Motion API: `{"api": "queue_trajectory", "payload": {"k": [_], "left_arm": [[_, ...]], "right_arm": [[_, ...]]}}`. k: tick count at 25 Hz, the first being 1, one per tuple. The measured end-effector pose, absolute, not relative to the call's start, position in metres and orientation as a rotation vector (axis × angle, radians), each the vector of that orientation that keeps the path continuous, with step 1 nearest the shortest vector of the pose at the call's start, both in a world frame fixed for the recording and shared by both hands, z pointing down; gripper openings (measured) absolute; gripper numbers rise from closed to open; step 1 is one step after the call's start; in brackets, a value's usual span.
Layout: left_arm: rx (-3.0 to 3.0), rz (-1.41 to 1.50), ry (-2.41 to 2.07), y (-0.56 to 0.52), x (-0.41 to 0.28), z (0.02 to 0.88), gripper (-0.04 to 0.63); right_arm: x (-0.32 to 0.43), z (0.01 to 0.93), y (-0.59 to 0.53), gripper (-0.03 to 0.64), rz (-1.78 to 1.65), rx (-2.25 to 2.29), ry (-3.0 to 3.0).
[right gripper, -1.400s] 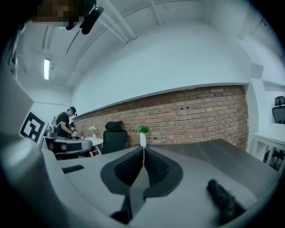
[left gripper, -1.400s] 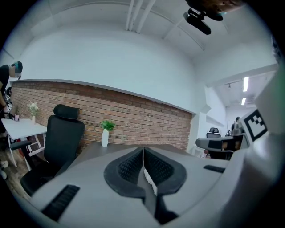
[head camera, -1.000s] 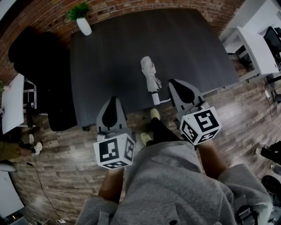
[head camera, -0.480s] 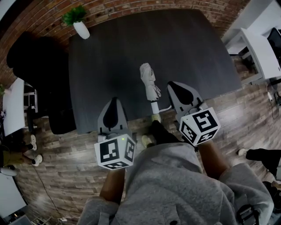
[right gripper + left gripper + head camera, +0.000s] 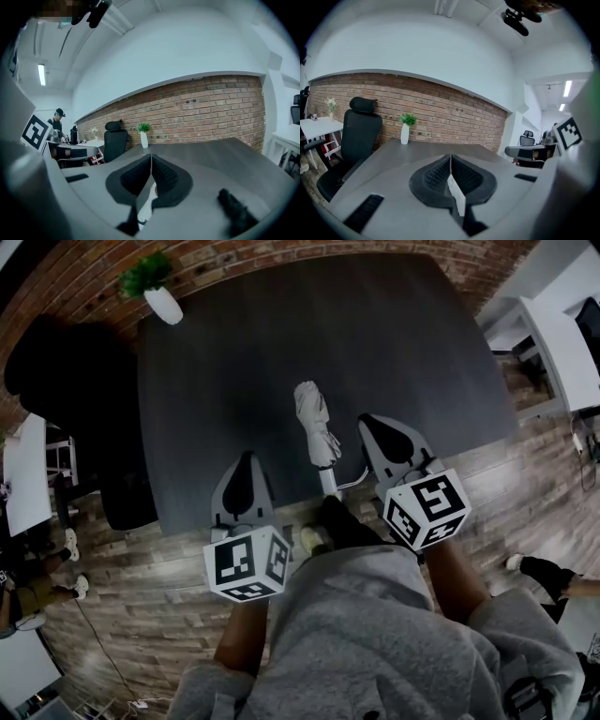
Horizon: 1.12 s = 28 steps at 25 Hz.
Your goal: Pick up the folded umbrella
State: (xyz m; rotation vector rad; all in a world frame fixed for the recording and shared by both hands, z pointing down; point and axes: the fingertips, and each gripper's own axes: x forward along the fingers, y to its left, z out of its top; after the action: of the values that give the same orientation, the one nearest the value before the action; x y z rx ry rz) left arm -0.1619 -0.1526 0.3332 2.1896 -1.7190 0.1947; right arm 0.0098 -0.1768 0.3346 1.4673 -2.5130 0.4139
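The folded umbrella lies on the dark table, its long axis running back from the table's near edge and its handle apparently overhanging that edge, closer to the right gripper than to the left gripper, both pinched together and empty.

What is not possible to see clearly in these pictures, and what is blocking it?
- Umbrella: in both gripper views the gripper's own body covers the near table; at most a white sliver shows below the shut jaws.
- Whether the left gripper or the right gripper touches the table: the head view looks steeply down, so height cannot be told.
- Handle end: head view, too small.
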Motion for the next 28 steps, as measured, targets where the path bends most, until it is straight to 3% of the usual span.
{"api": "queue_trajectory", "payload": {"k": [28], "left_arm": [[1.992,0.404,-1.522,-0.23,-0.109,0.429,0.023]], "right_arm": [[0.047,0.392,-0.266,0.025,0.596,1.404,-2.465]]}}
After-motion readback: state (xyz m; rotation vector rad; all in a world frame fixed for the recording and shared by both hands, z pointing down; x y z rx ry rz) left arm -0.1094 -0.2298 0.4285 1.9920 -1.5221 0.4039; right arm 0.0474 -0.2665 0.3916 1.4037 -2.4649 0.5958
